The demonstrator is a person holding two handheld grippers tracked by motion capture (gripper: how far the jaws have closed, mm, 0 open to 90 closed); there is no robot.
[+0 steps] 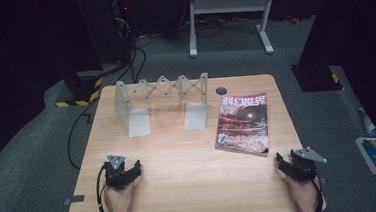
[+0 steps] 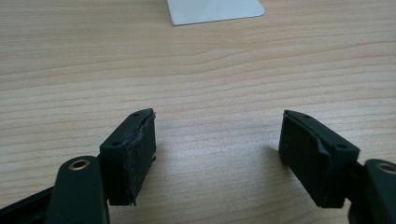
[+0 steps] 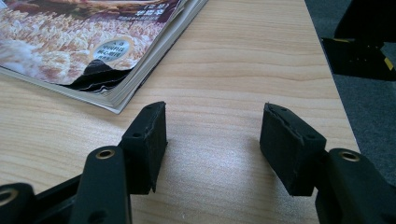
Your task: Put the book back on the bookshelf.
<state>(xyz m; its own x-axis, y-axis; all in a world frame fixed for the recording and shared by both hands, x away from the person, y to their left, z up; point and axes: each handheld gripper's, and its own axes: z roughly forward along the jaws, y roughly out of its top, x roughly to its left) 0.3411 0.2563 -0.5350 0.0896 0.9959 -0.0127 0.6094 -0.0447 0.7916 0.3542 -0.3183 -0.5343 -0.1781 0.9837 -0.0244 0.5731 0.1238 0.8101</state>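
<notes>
Wooden table (image 1: 179, 156) bears empty rack (image 1: 163, 102), magazine (image 1: 242, 124).

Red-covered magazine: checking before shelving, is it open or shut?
Shut: the red-covered magazine lies flat on the light wooden table, cover up.

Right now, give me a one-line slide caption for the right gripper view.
Open right gripper rests empty over the wooden table, just short of the magazine corner.
</notes>
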